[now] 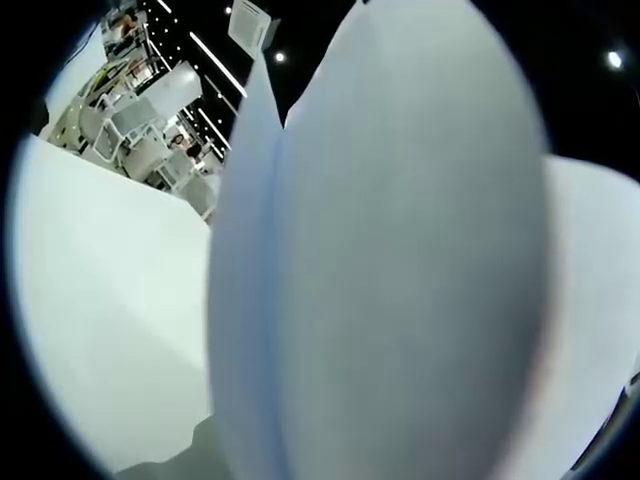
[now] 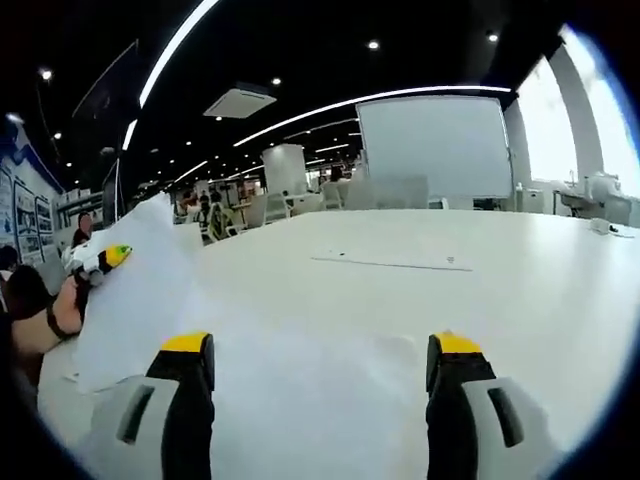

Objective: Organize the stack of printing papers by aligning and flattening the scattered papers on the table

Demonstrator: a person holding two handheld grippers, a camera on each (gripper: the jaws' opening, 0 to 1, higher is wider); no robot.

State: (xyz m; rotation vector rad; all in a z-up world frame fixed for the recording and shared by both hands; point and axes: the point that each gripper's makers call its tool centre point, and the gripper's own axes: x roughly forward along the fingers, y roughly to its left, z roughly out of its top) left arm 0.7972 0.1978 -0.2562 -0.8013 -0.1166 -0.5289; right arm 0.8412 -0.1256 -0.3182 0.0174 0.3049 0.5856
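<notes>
Left gripper (image 2: 105, 257) is clamping and lifting the paper stack's (image 2: 150, 290) edge off the table (image 2: 480, 290), right gripper (image 2: 318, 380) is hovering spread over the sheets, which are risking fanning apart and creasing if that grip is slipping
</notes>
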